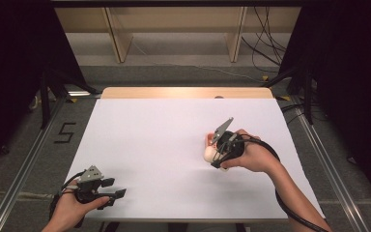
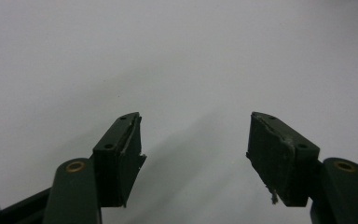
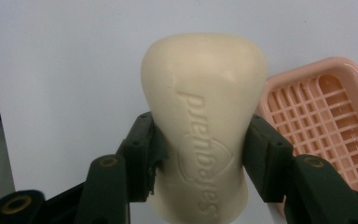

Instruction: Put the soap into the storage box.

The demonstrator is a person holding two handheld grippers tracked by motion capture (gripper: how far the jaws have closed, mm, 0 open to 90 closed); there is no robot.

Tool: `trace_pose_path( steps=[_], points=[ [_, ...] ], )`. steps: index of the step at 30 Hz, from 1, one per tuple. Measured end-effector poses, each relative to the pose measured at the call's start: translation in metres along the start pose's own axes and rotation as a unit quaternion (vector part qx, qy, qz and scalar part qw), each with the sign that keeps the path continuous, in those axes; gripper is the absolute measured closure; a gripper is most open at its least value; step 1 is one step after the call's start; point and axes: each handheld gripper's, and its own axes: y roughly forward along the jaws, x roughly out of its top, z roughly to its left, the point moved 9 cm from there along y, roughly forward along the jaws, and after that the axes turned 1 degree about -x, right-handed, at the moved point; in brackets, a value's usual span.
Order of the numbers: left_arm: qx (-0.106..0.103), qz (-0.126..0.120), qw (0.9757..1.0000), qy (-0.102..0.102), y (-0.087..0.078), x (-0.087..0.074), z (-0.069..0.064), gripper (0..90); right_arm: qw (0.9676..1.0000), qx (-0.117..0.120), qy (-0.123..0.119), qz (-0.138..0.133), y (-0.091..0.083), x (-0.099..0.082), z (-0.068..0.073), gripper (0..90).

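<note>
The right claw is clamping its black jaws on the narrowed waist of a smooth, cream soap bar with rounded ends and embossed lettering, holding it over the matte white counter, just beside a glossy pink plastic soap dish with a gridded floor. The left claw is gaping apart, gripping nothing.

Your right gripper has the cream embossed soap bar between its jaws, above the white table; the pink slatted plastic soap dish lies just beside it; your left gripper sits well apart at the table's near left corner
</note>
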Motion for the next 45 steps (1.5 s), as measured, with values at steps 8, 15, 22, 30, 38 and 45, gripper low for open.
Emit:
trace_pose_path(
  steps=[8, 15, 22, 30, 38, 45],
  points=[
    [-0.001, -0.003, 1.0, -0.005, 0.001, 0.0, -0.001, 34.5, 1.0, -0.003, 0.0, -0.002, -0.004, -0.004, -0.004, 50.6],
    [-0.002, -0.002, 0.9999, -0.011, 0.001, 0.0, -0.001, 34.5, 1.0, -0.007, 0.0, -0.001, -0.006, -0.008, -0.008, 50.6],
    [0.0, -0.002, 0.9999, -0.011, 0.001, 0.0, -0.001, 34.5, 0.9999, -0.01, 0.002, -0.002, -0.008, -0.012, -0.012, 50.6],
    [0.003, 0.001, 1.0, -0.007, 0.001, 0.0, 0.001, 34.5, 0.9996, -0.014, 0.024, 0.005, -0.01, -0.02, -0.014, 50.6],
    [0.004, -0.001, 1.0, -0.008, 0.001, 0.0, 0.001, 34.5, 0.9996, -0.016, 0.024, 0.0, -0.011, -0.025, -0.019, 50.6],
    [0.001, -0.003, 1.0, -0.004, 0.0, 0.0, 0.0, 34.5, 0.9991, -0.018, 0.037, 0.007, -0.012, -0.03, -0.023, 50.6]
  ],
)
